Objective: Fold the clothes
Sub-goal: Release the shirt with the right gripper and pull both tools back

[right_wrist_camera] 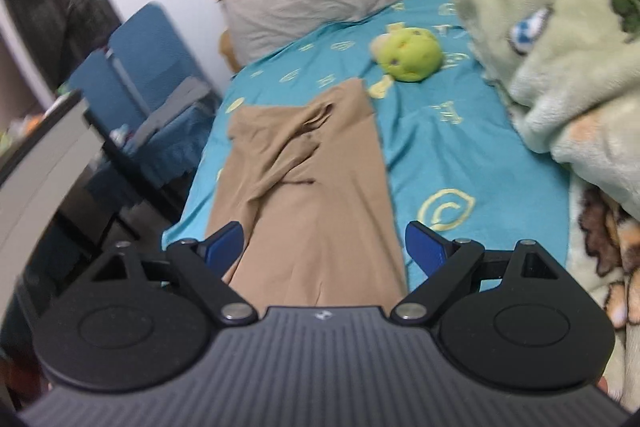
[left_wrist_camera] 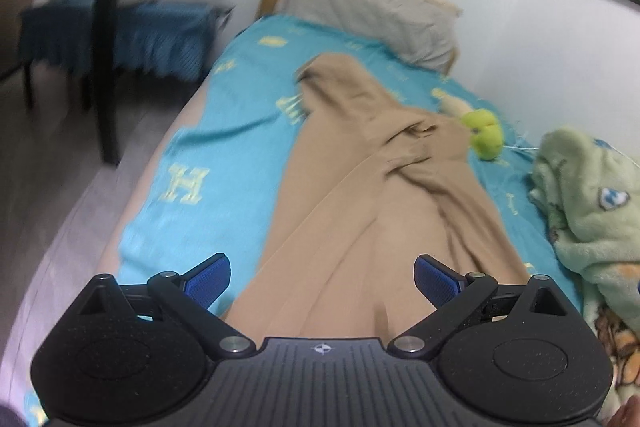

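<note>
Tan trousers (left_wrist_camera: 360,195) lie lengthwise on bed (left_wrist_camera: 224,131) over turquoise sheet, far end rumpled; near end hidden under both gripper bodies. Left gripper (left_wrist_camera: 322,277) fingers spread wide, empty, above cloth. Right gripper (right_wrist_camera: 324,247) fingers likewise wide, empty. Green plush toy (right_wrist_camera: 408,57) beside trousers' far end. Fleece blanket (right_wrist_camera: 560,47) cut off at right edge. Grey pillow (right_wrist_camera: 304,3) against wall. Both views motion-blurred; contact with cloth unclear.

Soft, even indoor light falls with faint shadows and no glare. Both views are slightly blurred, smeared most toward the edges. Fisheye distortion bends the borders, leaving dark corners.
</note>
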Demonstrator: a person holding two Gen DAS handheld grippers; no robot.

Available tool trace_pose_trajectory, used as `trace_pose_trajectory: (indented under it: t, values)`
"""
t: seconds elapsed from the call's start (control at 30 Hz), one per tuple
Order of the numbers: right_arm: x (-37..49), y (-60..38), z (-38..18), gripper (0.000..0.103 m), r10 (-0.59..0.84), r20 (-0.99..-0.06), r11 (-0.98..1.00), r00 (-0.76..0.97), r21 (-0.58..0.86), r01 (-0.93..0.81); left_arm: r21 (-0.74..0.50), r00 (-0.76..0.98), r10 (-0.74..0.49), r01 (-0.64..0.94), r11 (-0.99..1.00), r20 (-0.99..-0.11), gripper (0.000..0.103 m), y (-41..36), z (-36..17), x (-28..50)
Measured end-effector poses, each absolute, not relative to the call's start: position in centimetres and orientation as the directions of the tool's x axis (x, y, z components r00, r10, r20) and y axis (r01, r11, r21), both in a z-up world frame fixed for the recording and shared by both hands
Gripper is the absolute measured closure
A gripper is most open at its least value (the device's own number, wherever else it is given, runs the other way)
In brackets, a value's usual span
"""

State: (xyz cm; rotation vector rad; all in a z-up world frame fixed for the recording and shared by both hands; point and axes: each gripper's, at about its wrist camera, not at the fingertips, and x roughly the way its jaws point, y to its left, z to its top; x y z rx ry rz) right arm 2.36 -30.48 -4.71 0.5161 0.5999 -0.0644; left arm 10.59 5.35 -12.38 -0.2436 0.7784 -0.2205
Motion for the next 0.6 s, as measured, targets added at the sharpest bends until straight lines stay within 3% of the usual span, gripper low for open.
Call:
trace_pose_trajectory:
  t: [0.33, 0.43, 0.53, 0.6]
  values:
    - [1.4, -33.3, -6.5, 0.014, 0.195, -0.54, 0.759, 0.818, 0.612, 0.222, -0.392, 0.564, -0.182, -0.277, 0.877, -0.806, 0.006, 12.9, -12.6, 7.1]
    - [1.7, -33.9, -6.8, 0.014, 0.217, -0.534, 0.734, 0.817, 0.641, 0.224, -0.402, 0.501, -0.184, -0.37, 0.838, -0.846, 0.011, 14.4, -13.7, 7.2]
    - [2.1, -34.2, -7.4, 0.014, 0.237, -0.54, 0.712, 0.807, 0.662, 0.233, -0.423, 0.459, -0.214, -0.419, 0.803, -0.862, 0.026, 15.3, -14.5, 7.1]
    - [2.5, -34.3, -7.9, 0.014, 0.255, -0.552, 0.7, 0.794, 0.672, 0.243, -0.435, 0.432, -0.236, -0.452, 0.779, -0.871, 0.028, 15.9, -15.0, 7.1]
